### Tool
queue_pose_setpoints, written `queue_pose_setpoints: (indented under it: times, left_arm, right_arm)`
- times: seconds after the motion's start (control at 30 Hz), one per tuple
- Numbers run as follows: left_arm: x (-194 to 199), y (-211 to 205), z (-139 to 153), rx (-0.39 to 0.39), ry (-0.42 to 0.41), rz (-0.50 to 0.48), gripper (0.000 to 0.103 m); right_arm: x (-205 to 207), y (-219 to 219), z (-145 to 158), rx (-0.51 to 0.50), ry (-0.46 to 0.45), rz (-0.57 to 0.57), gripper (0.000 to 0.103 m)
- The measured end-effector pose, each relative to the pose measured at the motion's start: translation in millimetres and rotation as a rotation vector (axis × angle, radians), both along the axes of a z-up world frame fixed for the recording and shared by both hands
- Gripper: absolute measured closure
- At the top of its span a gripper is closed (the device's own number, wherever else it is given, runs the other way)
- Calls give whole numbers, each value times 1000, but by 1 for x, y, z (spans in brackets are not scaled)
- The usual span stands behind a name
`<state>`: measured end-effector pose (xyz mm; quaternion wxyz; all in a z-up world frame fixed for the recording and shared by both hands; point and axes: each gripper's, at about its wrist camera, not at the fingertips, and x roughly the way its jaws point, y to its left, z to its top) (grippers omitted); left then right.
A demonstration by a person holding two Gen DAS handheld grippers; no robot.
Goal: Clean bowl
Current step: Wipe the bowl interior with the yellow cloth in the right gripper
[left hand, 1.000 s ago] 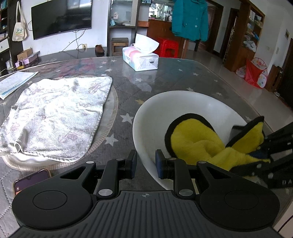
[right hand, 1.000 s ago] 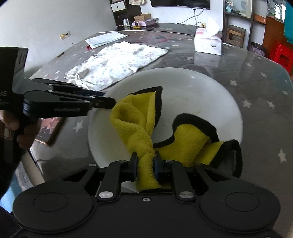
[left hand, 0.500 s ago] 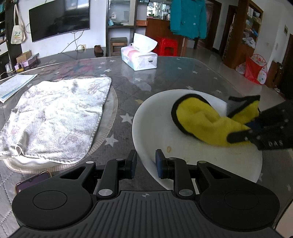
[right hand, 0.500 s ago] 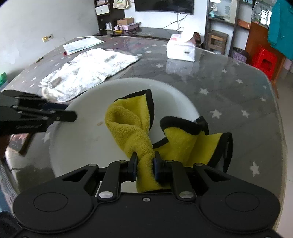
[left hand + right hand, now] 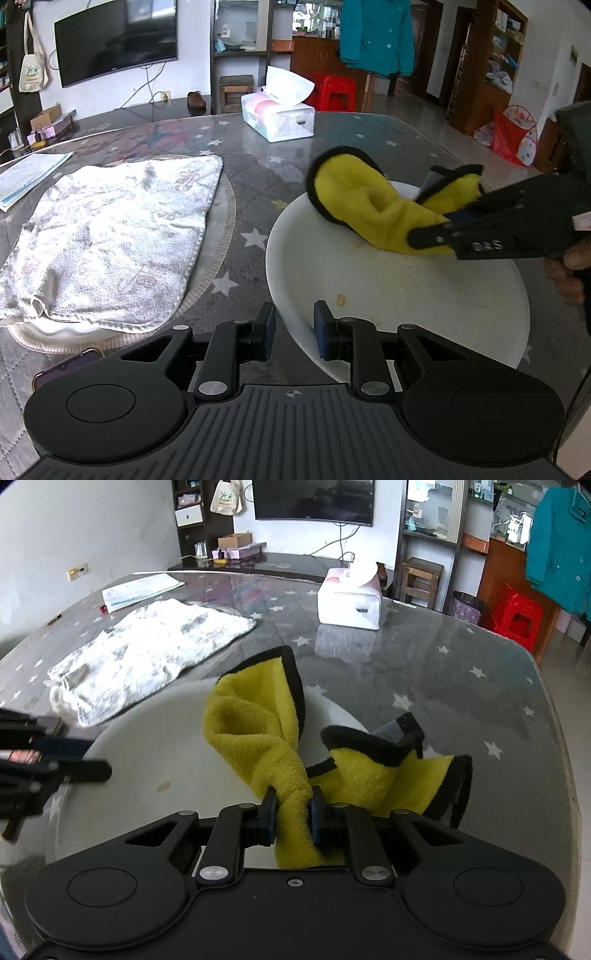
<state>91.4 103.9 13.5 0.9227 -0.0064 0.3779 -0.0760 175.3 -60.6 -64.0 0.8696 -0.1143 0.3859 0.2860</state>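
Note:
A white bowl (image 5: 406, 295) sits on the grey star-patterned table, with a small brown spot (image 5: 341, 300) on its inside. My left gripper (image 5: 293, 328) is shut on the bowl's near rim, one pad on each side of the wall. In the right wrist view it shows at the left (image 5: 88, 760) on that rim. My right gripper (image 5: 293, 812) is shut on a bunched yellow cloth with black edging (image 5: 251, 720). The cloth lies over the bowl's far part (image 5: 354, 192), its free end lapping past the rim. The spot (image 5: 163, 785) lies bare, left of the cloth.
A white patterned towel (image 5: 110, 236) lies on a round mat left of the bowl. A tissue box (image 5: 277, 118) stands at the far side, papers (image 5: 29, 177) at the far left, a phone (image 5: 66, 369) by the near edge. The table's edge runs close on the right.
My right gripper has dragged the yellow cloth from the bowl's near right side across to its far rim, which bared the brown spot. My left gripper and the bowl have kept still.

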Motion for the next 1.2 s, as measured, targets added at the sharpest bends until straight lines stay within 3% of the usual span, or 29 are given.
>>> queue_pose_setpoints:
  times: [0.3, 0.57, 0.9, 1.2]
  left_arm:
    - [1, 1, -1, -6, -1, -7, 79]
    - [2, 1, -1, -12, -1, -5, 79]
    - [0, 0, -1, -12, -6, 3, 79]
    - [-1, 0, -1, -7, -6, 6, 79]
  right_arm:
    - [5, 29, -4, 12, -23, 42, 85]
    - [-6, 50, -5, 66, 20, 129, 85]
    - [-25, 28, -2, 191, 196, 139, 85]
    - [-53, 15, 1, 185, 226, 149, 85]
